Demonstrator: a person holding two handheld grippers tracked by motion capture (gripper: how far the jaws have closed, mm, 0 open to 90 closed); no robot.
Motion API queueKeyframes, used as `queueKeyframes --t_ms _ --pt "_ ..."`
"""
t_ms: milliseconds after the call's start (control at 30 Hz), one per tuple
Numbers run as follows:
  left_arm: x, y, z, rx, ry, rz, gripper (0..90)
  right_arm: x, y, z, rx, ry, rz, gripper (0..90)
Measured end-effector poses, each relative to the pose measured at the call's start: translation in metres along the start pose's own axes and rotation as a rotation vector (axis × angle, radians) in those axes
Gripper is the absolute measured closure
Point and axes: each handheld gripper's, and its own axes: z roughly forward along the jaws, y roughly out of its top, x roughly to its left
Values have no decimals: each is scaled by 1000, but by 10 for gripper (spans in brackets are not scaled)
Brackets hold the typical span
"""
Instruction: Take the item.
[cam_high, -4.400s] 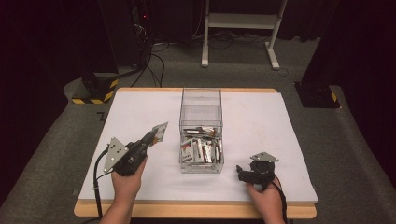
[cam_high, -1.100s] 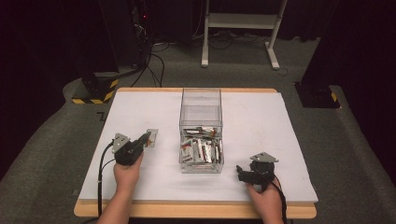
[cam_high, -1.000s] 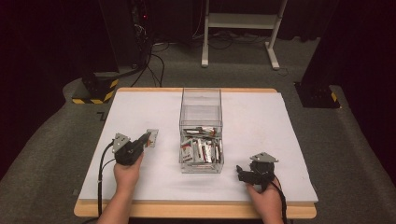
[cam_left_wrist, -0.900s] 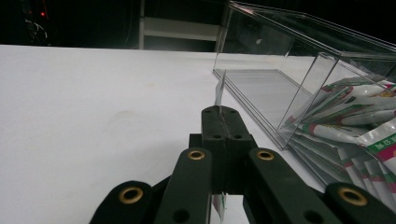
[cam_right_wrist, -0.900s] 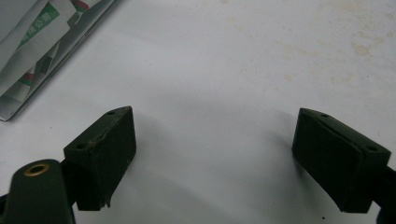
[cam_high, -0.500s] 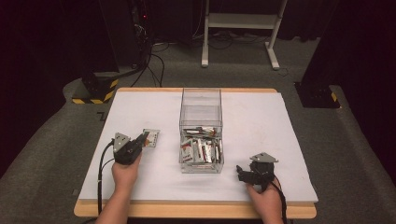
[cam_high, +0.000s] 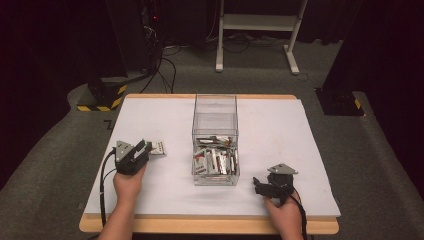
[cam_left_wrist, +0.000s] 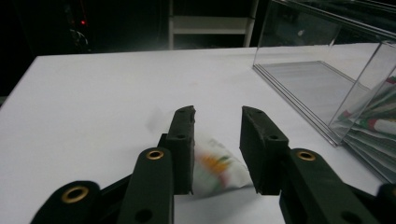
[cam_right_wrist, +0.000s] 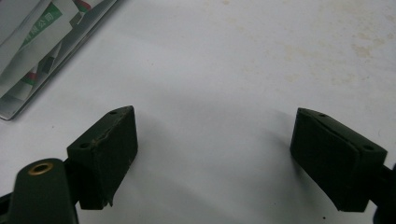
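Observation:
A small white sachet (cam_high: 157, 148) with red and green print lies flat on the white table, left of the clear box (cam_high: 215, 107). My left gripper (cam_high: 145, 149) sits low right behind it. In the left gripper view the jaws of my left gripper (cam_left_wrist: 217, 116) stand apart, and the blurred sachet (cam_left_wrist: 217, 170) lies on the table between and under them. The clear box holds several similar sachets (cam_high: 216, 161) at its near end. My right gripper (cam_high: 257, 185) rests near the table's front right, pointing left. Its jaws are wide open over bare table (cam_right_wrist: 215, 135).
The clear box wall (cam_left_wrist: 317, 79) stands close on the right in the left gripper view. The box's corner with sachets (cam_right_wrist: 32, 42) shows at the upper left of the right gripper view. The white table surface (cam_high: 280, 130) runs to a wooden front edge (cam_high: 210, 225).
My left gripper came down from a raised spot beside the box, moved left to the table with the sachet, and its jaws have parted. The right gripper stayed put.

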Motion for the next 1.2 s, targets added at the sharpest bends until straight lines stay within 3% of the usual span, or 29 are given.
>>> queueKeyframes --t_ms 167,200,267,367,433,533,700,867,1000,1033,1200 --pt "3 5 -3 -10 2 -17 637 0 0 0 2 2 2 150" --pt "5 4 -4 6 -3 -2 637 0 0 0 2 2 4 150" --pt "4 3 -4 7 -6 -20 637 0 0 0 2 3 3 150" --pt "2 1 -4 17 -14 -25 628 0 0 0 2 3 3 150" --pt "2 1 -5 35 -24 -4 618 0 0 0 2 3 3 150" --pt "-3 0 -7 29 -37 -22 615 0 0 0 2 4 5 150" --pt "-8 -1 -12 64 -57 1 596 -1 0 0 2 5 4 150" --pt "-16 -4 -18 81 -70 -4 585 -1 0 0 3 7 5 149" --pt "-20 -6 -23 107 -79 23 575 -1 0 0 3 8 5 149" --pt "-22 -7 -24 107 -81 9 569 -1 0 0 3 8 5 150" --pt "-23 -15 -29 166 -87 54 542 -1 0 0 3 8 5 150"
